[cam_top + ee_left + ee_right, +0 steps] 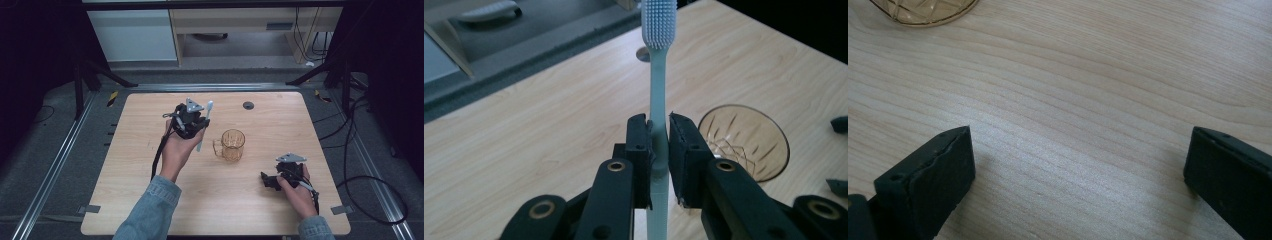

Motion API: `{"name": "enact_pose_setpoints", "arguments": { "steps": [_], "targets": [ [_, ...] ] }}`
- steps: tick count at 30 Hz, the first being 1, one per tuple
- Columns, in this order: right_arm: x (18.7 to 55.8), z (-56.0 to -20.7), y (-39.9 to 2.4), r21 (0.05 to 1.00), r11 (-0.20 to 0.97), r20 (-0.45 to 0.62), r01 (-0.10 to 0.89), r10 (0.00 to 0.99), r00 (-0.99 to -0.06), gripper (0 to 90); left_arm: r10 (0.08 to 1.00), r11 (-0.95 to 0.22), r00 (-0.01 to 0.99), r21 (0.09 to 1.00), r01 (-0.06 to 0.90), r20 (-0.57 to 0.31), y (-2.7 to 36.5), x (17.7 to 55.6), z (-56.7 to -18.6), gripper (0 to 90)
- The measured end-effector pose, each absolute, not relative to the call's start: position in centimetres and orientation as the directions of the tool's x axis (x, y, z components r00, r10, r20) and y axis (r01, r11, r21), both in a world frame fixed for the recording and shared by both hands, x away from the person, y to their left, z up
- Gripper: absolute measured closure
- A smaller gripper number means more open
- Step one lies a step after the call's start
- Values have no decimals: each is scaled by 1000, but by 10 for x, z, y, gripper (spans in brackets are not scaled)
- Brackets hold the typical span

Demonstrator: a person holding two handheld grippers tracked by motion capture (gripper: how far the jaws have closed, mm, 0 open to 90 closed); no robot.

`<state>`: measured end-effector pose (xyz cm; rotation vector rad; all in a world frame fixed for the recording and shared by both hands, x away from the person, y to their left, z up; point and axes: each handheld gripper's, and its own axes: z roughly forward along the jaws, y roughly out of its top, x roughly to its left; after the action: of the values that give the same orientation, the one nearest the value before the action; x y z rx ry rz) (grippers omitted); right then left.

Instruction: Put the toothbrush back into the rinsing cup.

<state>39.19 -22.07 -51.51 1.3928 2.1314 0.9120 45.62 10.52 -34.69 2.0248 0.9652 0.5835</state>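
The left gripper (659,150) has its jaws closed on the toothbrush (658,85), left of the cup (232,145); keep it upright when lowering, while the right gripper (1078,165) rests open.

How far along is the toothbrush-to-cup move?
Done: the left gripper is shut on the toothbrush, lifted off the table, bristles up. In hand: brush held just left of the amber glass cup, not yet over it. Left: lower it in and release. The right gripper rests open near the table.
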Motion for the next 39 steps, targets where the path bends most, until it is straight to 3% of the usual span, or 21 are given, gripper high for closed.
{"name": "enact_pose_setpoints", "arguments": {
  "steps": [24, 39],
  "targets": [
    [392, -515, -221, 724, 279, -4, 630, 916, -401, 4, 837, -249, 541, 939, 237, 86, 96, 444, -341, 792],
    [392, -515, -221, 724, 279, -3, 631, 916, -402, 4, 846, -206, 525, 965, 160, 94, 91, 437, -344, 791]
  ]
}}
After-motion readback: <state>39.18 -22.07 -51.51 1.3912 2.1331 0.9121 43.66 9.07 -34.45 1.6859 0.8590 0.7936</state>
